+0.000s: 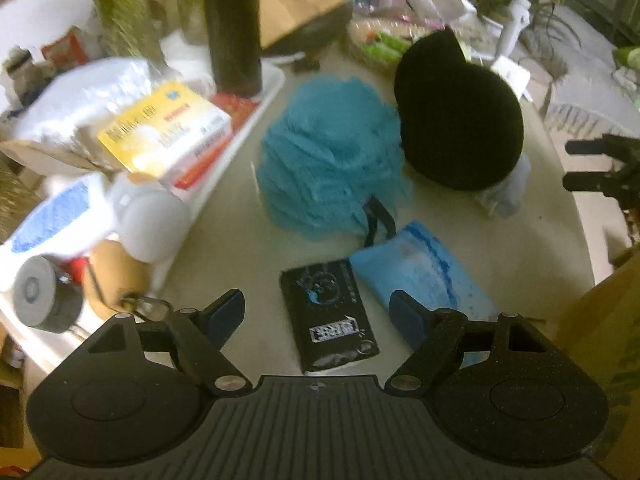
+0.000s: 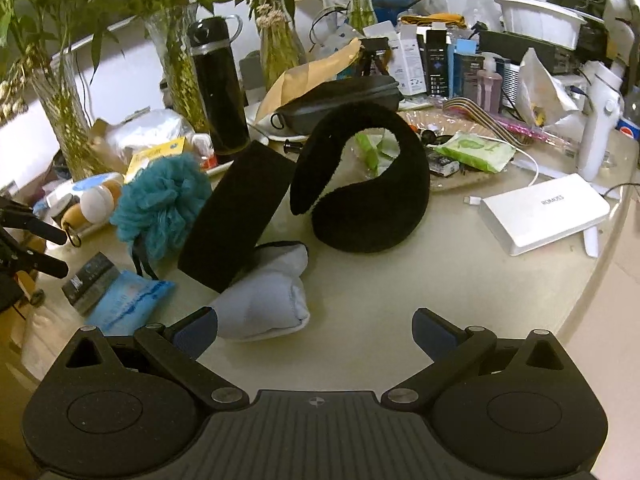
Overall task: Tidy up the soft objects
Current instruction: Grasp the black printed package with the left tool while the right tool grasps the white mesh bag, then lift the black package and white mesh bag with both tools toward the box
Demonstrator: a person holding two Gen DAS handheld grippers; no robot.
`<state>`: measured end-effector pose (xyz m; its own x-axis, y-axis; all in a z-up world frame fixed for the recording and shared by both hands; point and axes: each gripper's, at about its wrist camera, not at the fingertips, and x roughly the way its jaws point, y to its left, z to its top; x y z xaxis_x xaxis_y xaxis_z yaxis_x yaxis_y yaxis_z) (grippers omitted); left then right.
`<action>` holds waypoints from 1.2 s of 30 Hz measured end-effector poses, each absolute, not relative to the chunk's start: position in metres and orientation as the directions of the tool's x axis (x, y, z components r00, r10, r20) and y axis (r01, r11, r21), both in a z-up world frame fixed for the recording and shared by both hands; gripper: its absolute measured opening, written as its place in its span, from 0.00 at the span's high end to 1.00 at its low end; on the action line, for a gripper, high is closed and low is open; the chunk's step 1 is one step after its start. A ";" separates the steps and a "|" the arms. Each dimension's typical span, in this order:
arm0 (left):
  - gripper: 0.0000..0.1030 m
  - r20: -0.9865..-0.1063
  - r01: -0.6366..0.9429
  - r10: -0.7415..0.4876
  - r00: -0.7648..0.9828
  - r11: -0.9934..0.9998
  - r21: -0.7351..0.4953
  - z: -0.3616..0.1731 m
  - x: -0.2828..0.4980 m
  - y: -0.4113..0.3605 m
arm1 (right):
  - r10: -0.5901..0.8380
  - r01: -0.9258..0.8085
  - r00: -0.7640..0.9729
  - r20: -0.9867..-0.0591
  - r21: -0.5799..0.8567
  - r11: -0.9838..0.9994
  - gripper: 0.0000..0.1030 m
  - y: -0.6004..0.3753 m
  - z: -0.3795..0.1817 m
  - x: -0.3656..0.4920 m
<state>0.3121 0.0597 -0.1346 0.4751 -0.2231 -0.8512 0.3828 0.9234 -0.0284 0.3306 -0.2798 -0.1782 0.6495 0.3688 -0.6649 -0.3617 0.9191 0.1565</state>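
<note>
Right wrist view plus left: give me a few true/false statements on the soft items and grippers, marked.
1. The teal loofah lies on the table. True.
2. The right gripper is shut on the white pouch. False: its jaws are open and hold nothing; the pouch lies on the table by the left finger.
3. The black earmuffs partly rest over the white pouch. True.
4. The left gripper holds the blue packet. False: it is open, with the black packet lying on the table between its fingers in that view.
5. The power bank sits under the loofah. False: it lies apart, on the other side of the earmuffs.
</note>
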 end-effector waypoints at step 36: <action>0.53 -0.872 0.347 -0.203 0.445 0.937 -0.041 -0.161 0.316 0.059 | 0.519 -0.458 0.512 -0.685 0.294 0.839 0.36 -0.250 -0.210 0.368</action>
<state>0.3165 0.0592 -0.1614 0.4452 -0.2032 -0.8721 0.3471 0.9369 -0.0411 0.3684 -0.2504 -0.2103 0.5115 0.5192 -0.6847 -0.4583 0.8389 0.2937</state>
